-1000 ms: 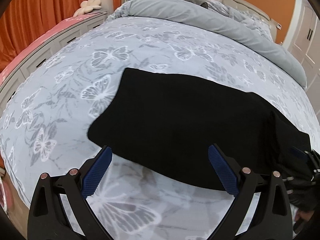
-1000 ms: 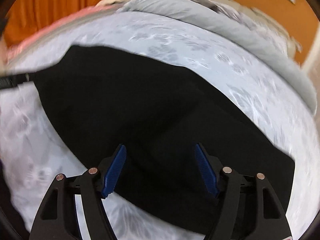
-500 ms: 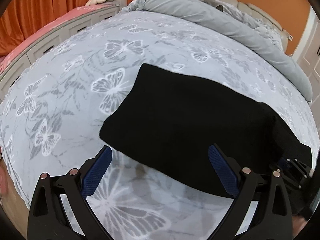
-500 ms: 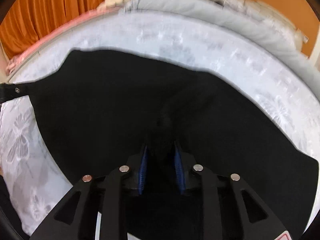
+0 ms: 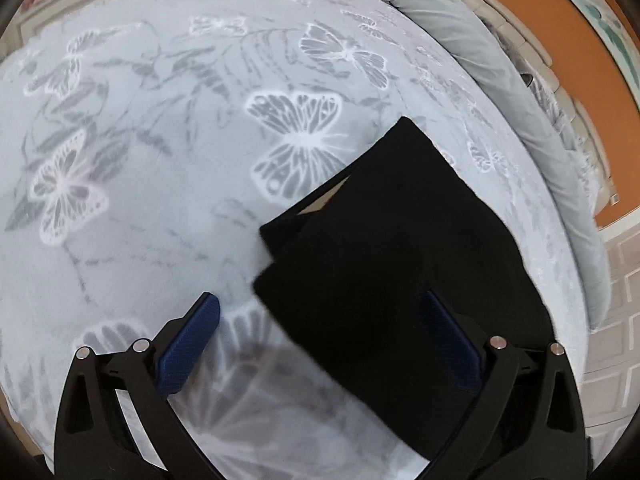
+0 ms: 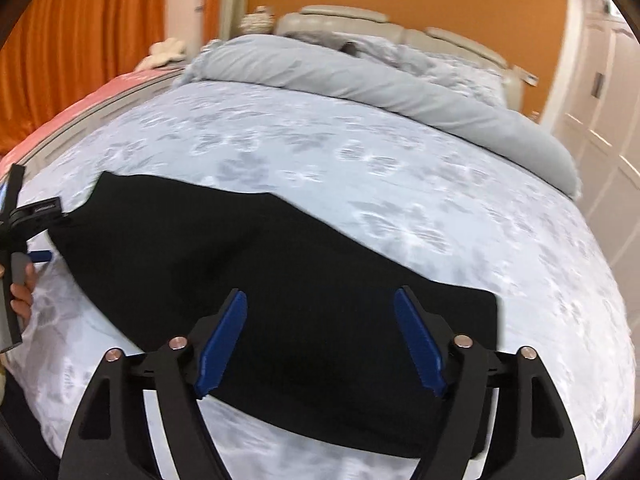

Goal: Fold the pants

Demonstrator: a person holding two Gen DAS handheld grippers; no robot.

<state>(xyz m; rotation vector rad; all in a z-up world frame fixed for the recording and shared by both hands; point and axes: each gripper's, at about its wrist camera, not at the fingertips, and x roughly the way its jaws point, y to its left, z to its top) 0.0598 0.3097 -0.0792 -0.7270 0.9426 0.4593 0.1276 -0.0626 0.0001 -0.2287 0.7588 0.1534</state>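
Note:
Black pants (image 5: 400,248) lie folded in a long flat band on a pale blue bedspread with butterfly print (image 5: 140,168); they also show in the right wrist view (image 6: 280,288). My left gripper (image 5: 324,344) is open and empty, low over the near corner of the pants' left end, where the layers gape a little. My right gripper (image 6: 320,340) is open and empty, its fingers spread over the pants' right part. The left gripper's body (image 6: 24,240) shows at the far left edge of the right wrist view, beside the pants' left end.
A rolled grey duvet (image 6: 380,84) lies across the far end of the bed before a padded headboard (image 6: 400,32). Orange curtains (image 6: 80,40) and a pink-topped bench (image 6: 60,116) stand at the left. White doors (image 6: 604,112) are at the right.
My right gripper, shut on the pants half a second ago, has opened and drawn back. My left gripper has swung in over the pants' left end, staying open.

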